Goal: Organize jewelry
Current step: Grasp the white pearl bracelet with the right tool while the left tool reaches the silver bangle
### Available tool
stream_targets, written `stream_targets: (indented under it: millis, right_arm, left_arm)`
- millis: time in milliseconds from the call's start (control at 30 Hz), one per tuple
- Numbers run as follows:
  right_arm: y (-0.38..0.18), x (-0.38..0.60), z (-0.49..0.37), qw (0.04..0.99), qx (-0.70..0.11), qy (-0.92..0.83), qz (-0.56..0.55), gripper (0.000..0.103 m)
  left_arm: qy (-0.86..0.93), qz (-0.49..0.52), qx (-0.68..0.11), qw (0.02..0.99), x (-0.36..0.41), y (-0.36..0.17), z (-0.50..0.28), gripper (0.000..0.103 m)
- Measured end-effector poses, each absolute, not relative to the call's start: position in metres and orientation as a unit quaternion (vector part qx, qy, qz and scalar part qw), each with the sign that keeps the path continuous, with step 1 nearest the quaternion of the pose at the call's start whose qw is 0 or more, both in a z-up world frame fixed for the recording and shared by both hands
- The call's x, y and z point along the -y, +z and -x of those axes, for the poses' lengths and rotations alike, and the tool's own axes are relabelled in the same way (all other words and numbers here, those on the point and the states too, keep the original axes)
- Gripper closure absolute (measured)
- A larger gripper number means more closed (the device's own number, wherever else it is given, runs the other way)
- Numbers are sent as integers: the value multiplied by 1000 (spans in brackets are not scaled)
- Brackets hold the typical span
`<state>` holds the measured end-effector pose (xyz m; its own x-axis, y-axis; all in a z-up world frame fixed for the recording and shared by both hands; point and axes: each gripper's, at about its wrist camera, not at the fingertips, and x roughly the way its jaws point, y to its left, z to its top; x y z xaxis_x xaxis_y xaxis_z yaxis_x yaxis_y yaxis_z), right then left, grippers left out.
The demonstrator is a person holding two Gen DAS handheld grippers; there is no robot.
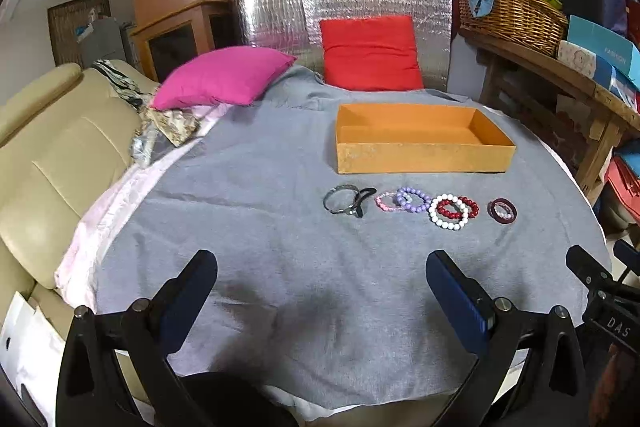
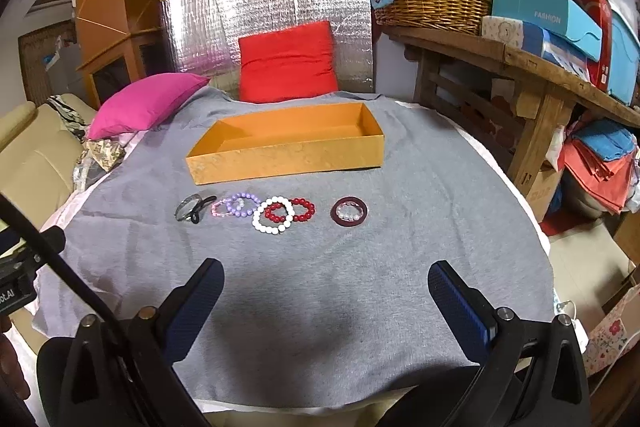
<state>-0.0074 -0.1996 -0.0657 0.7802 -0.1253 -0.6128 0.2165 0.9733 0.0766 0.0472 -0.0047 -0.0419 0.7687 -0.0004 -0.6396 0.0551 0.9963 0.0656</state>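
Orange box (image 1: pixel 420 157), 1; bracelets uncountable.

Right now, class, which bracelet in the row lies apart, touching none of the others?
The dark maroon bangle at the right end, with clear beads inside its ring. A gap of cloth separates it from the overlapping red and white bracelets.

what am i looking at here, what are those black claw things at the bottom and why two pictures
Each picture comes from a fisheye camera on a hand-held gripper, looking along its two fingers. One shows the left gripper, the other the right gripper; both are open and hold nothing. Ahead is a table under a grey cloth. On it stands an empty orange box, and in front of it a row of jewelry: a silver bangle, a purple bead bracelet, a white bead bracelet, a red bead bracelet and a dark red ring-shaped bangle.
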Motion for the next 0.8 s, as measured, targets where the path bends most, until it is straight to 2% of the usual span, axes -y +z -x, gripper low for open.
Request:
stream_targets:
  millis: [233, 467, 667, 733, 800]
  right_arm:
    - [-85, 243, -30, 928, -344, -88, -116, 0]
    - [-125, 293, -97, 887, -412, -58, -202, 0]
    - [-147, 294, -145, 871, -425, -28, -245, 16]
    - [-150, 290, -152, 869, -424, -14, -256, 29]
    - [-153, 279, -157, 869, -422, 10, -259, 33]
  left_arm:
    - [-50, -25, -398, 916, 8, -82, -102, 0]
    - [-71, -14, -423, 903, 18, -119, -177, 0]
    - [-81, -20, -412, 907, 27, -144, -222, 0]
    - [-89, -18, -424, 901, 25, -153, -225, 0]
    - [-88, -20, -429, 899, 24, -152, -228, 0]
